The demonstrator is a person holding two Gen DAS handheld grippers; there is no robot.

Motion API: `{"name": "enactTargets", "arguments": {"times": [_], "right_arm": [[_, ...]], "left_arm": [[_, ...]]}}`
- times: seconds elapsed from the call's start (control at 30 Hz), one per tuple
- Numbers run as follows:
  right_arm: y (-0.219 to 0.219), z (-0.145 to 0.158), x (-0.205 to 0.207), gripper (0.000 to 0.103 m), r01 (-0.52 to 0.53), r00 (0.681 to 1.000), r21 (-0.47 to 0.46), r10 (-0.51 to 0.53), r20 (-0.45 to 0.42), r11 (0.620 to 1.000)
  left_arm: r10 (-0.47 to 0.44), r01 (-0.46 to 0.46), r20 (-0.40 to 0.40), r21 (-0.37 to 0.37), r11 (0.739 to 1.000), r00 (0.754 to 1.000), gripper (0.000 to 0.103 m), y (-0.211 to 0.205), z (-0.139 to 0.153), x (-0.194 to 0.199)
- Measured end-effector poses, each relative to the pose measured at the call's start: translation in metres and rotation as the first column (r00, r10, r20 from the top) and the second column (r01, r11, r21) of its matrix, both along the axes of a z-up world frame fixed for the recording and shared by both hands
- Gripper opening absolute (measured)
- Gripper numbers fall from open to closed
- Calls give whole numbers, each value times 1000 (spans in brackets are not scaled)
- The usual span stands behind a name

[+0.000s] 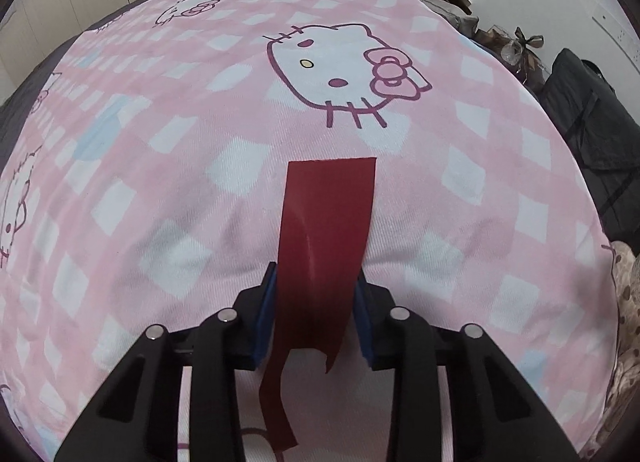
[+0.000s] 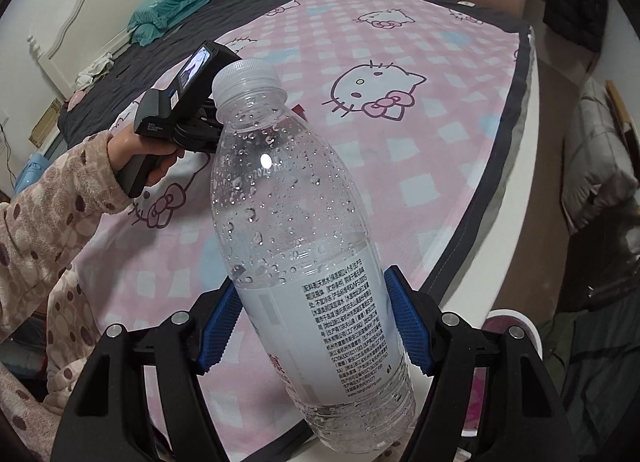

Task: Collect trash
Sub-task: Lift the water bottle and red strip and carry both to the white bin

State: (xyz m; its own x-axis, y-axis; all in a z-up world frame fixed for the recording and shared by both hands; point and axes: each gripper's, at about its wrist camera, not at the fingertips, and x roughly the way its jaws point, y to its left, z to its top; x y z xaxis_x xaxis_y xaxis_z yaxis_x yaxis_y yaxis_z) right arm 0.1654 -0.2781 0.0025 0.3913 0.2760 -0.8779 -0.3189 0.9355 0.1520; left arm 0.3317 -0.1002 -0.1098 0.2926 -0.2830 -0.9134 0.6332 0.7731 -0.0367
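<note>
Meanwhile the left gripper [image 1: 316,302] was clamped on a red strip [image 1: 326,229] held above the pink blanket [image 1: 160,141], and the right gripper [image 2: 316,322] squeezed a clear plastic bottle [image 2: 296,221] over the bed.

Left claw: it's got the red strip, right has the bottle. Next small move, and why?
Probably carry both off the bed toward a bin; none is in view, so the direction is a guess. The left claw is shut on the red strip, held above the blanket, and the right claw is shut on the bottle. Both claws are full, and no other trash shows.
</note>
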Motion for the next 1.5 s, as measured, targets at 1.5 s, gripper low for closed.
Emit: {"name": "enactTargets", "arguments": {"times": [1.5], "right_arm": [[1,50,-71,68,9,991,4,-9,133,1000]], "left_arm": [[74,-53,294,-76,996,953,21,27,191,-200]]}}
